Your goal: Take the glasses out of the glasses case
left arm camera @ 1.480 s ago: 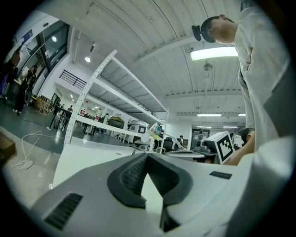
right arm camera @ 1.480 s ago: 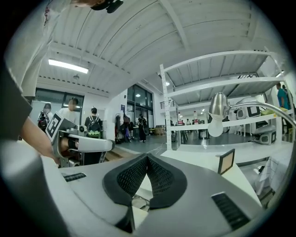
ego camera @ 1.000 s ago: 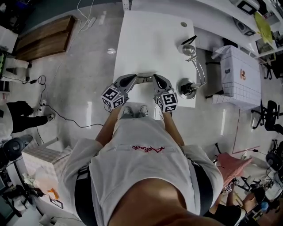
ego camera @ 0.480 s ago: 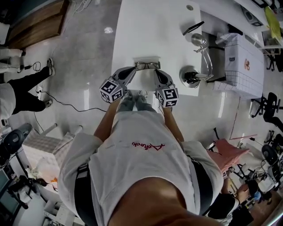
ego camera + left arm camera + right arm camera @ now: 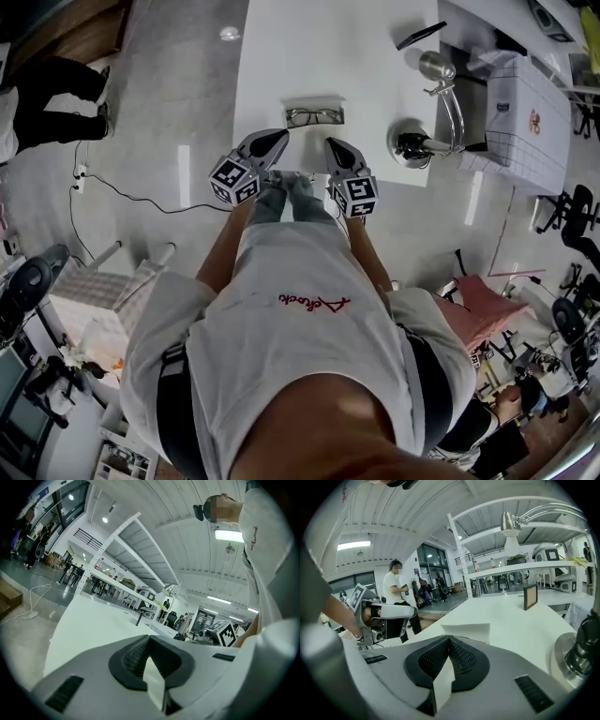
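1 white table [image 5: 309, 56] ahead of the fingers [image 5: 267, 145]; 1 chrome desk lamp [image 5: 407, 148] right of them; 1 gridded white box [image 5: 525, 122] farther right.

We note table [image 5: 309, 56] top: white, smooth, matt. Floor [image 5: 178, 112]: pale, polished, glossy, mirrors ceiling lights. Lamp [image 5: 441, 70]: shiny chromed metal. Glasses case [image 5: 314, 102]: pale grey, dull finish. Glasses [image 5: 314, 116]: thin dark frame, material unclear to us. Left gripper [image 5: 279, 137], right gripper [image 5: 331, 143]: grey matt plastic shells. Pads [image 5: 132, 657]: black, finely textured. Shirt [image 5: 300, 281]: white cloth.
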{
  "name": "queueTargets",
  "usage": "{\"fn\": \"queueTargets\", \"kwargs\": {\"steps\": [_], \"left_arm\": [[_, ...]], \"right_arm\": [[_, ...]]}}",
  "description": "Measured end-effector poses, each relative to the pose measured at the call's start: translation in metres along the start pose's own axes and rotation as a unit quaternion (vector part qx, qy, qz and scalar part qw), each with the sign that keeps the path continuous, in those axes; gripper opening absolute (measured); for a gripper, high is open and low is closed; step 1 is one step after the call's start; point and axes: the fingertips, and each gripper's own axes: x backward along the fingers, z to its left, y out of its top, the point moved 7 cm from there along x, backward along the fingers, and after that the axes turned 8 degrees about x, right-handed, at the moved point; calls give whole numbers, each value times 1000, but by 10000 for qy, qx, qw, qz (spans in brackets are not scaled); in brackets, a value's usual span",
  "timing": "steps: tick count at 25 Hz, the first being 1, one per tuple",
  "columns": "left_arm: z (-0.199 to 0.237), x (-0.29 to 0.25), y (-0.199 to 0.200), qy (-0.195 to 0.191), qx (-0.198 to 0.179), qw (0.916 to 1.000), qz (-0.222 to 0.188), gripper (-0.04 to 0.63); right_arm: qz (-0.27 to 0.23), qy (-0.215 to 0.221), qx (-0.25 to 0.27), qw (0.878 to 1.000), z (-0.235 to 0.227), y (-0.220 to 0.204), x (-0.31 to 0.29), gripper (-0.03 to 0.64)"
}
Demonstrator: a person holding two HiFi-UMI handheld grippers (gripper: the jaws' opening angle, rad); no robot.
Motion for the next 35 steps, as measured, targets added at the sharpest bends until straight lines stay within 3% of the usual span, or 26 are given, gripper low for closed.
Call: {"fn": "queueTargets", "kwargs": {"steps": [14,18,20,22,26,28,29,31,34,35], "left_arm": [[3,9,5,48,24,9999,-91,3],[4,12,2,66,84,9999,-102,3],[5,11,2,57,135,9998,-115,3],[5,12,3,47,159,9998,-144,3],[5,11,5,29,143,9998,-155,3],[5,12,5,20,126,9998,-143,3],[4,12,5,16,122,9998,-140,3],[4,12,5,12,117,9998,-140,3],[4,12,4,9,116,9998,-151,3],[5,13,4,17,127,9998,-162,3]], "right_arm": [[358,421,167,9983,-20,4,-76,23],[714,654,666,9931,-16,4,-88,23],[1054,797,1405,9812,-10,3,-93,23],[1380,921,2340,9580,-2,4,-96,23],[1783,1059,4197,8837,11,4,-100,23],[1925,1076,4809,8486,14,1,-101,24],[1975,1071,4962,8386,15,-1,-101,24],[2031,1031,5021,8343,13,-5,-100,25],[2025,895,4956,8399,10,-7,-99,28],[2032,847,4952,8404,9,-7,-100,60]]}}
